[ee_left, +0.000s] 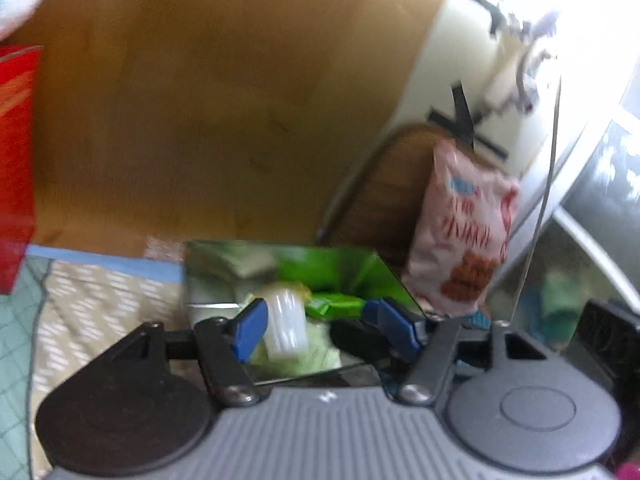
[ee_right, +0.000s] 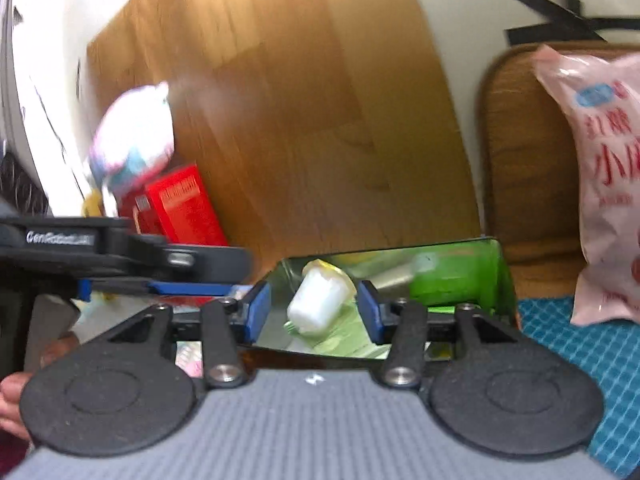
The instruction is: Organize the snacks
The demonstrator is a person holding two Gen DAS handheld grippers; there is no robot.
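A: What sat at the left of the frame?
B: A red box [ee_right: 182, 208], a blurred pastel packet [ee_right: 134, 132] above it

A: And the grippers?
B: Left gripper [ee_left: 316, 330] and right gripper [ee_right: 314, 310] both spread, each framing a white jelly cup [ee_right: 318, 300] in the mirrored tray [ee_right: 496, 276]

A: Far right?
B: A pink snack bag [ee_right: 600, 184] against a wooden board [ee_right: 516, 168]

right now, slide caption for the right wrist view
Open right gripper poised over a white jelly cup in a shiny green-lined box, pink snack bag alongside.

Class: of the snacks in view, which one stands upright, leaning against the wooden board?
The pink snack bag: it leans upright on the board, while the white cup lies in the bin.
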